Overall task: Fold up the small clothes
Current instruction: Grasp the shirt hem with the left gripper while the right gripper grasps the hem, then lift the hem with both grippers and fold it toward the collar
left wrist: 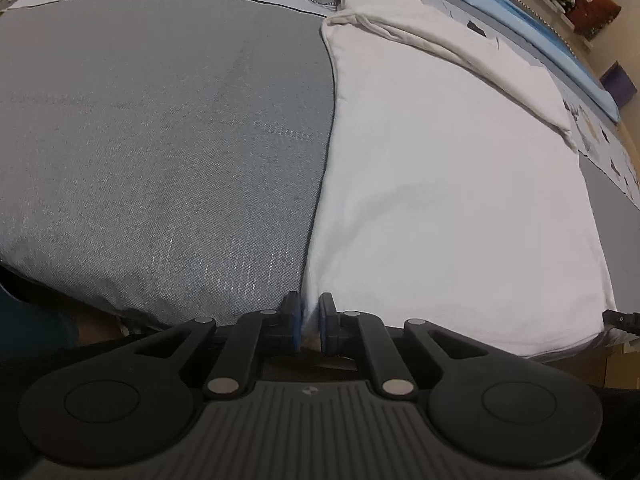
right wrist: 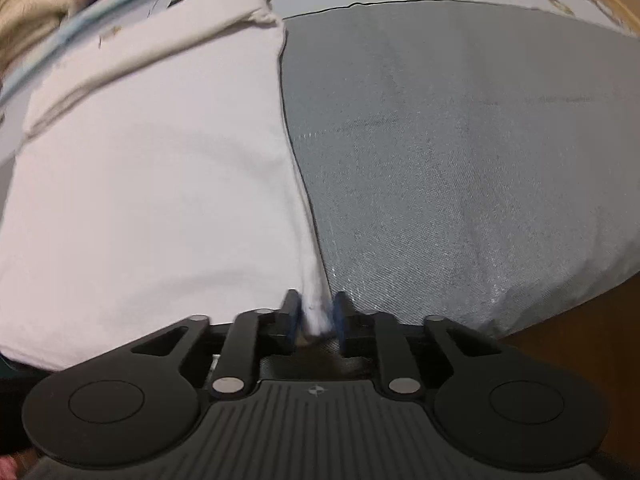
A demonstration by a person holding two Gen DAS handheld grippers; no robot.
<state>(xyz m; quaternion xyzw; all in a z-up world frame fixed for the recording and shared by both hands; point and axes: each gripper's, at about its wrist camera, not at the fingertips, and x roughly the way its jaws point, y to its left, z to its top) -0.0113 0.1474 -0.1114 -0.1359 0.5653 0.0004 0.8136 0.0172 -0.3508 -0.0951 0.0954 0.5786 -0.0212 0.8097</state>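
Both your grippers pinch corners of the white garment (left wrist: 440, 184): left gripper (left wrist: 309, 322) clenched on its near corner, right gripper (right wrist: 316, 320) loosely grasping a bunched edge. It lies on the grey cushion (left wrist: 160, 140), soft, light, floppy; hold corners.

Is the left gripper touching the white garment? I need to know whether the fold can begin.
Touching. The left wrist view shows the left gripper with its blue pads closed on the white garment at its near corner.
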